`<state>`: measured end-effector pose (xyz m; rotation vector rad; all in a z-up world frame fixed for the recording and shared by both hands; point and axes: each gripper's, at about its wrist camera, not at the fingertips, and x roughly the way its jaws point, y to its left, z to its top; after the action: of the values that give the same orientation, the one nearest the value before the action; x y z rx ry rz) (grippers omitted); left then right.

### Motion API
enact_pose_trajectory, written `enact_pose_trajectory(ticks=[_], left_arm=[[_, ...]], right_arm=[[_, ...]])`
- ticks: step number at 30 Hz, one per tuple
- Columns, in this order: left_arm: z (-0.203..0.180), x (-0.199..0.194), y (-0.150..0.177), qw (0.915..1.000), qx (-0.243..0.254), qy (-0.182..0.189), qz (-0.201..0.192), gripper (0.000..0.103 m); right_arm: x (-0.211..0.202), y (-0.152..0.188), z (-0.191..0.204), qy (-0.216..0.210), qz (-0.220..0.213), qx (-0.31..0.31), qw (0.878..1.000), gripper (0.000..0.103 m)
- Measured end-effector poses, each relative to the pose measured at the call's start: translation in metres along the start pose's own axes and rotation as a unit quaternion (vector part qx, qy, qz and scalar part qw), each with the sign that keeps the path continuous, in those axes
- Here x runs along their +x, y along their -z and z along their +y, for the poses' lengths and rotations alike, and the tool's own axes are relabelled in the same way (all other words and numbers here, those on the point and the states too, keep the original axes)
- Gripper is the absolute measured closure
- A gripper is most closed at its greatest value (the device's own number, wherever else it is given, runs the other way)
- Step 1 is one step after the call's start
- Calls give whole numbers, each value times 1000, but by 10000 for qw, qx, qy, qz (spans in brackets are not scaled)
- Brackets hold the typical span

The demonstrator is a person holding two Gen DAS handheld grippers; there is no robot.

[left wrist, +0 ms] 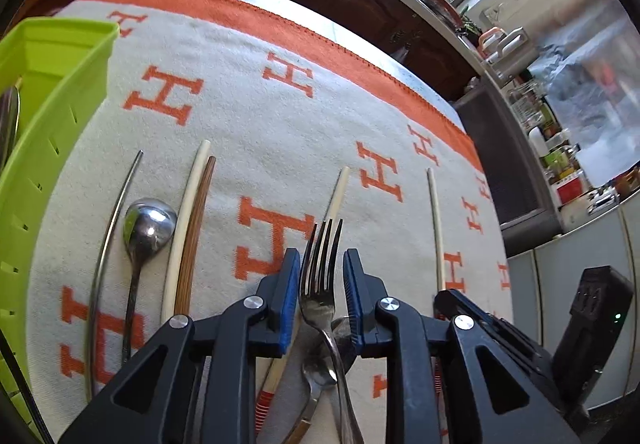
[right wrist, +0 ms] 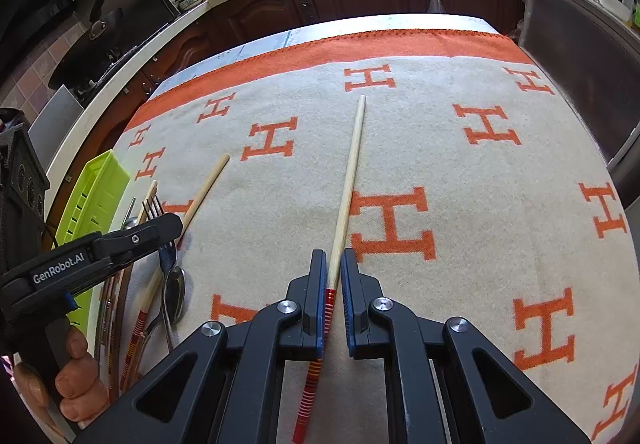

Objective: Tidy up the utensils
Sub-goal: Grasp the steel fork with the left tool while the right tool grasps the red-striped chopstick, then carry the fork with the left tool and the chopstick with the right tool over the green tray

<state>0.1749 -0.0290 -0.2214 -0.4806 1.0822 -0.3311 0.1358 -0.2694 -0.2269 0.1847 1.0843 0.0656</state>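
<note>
Fork [left wrist: 320, 276] sits between parted left fingers [left wrist: 321, 264]; right fingers [right wrist: 332, 272] clamp one chopstick [right wrist: 352, 171]; perhaps five chopsticks total.

Far half of bench [right wrist: 460, 163], up to orange border, bare cloth: free passage. Right edge side also open. Left edge blocked by green basket [right wrist: 94, 195]; beside it, crowded row: spoon [left wrist: 148, 224], chopsticks [left wrist: 192, 228], fork [left wrist: 320, 264]. Single chopstick [right wrist: 348, 195] crosses mid-bench. Left gripper [right wrist: 160, 232] fills near-left corner.
</note>
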Motion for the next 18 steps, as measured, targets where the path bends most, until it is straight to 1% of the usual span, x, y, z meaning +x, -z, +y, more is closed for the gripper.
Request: enact_pose_trajectory(ticks=[6, 10, 11, 12, 13, 14, 18], left_arm=[[18, 2, 1, 9978, -333, 573, 19, 84], [28, 4, 2, 9955, -496, 802, 29, 88], [28, 4, 2, 9957, -474, 800, 18, 91], [28, 5, 2, 9959, -448, 782, 20, 97], [28, 5, 2, 9959, -437, 790, 32, 100], [27, 6, 2, 9959, -423, 798, 50, 101], [16, 5, 1, 9983, -160, 564, -16, 103]], right_arm=[[0, 1, 3, 72, -12, -45, 10000, 95], [0, 2, 7, 188, -47, -127, 9997, 95], [0, 2, 7, 205, -52, -140, 9997, 95], [1, 2, 8, 227, -58, -157, 9996, 95], [1, 2, 8, 240, -62, -172, 9995, 95], [1, 2, 9, 250, -65, -183, 9995, 95], [0, 2, 10, 298, -64, -203, 9993, 95]])
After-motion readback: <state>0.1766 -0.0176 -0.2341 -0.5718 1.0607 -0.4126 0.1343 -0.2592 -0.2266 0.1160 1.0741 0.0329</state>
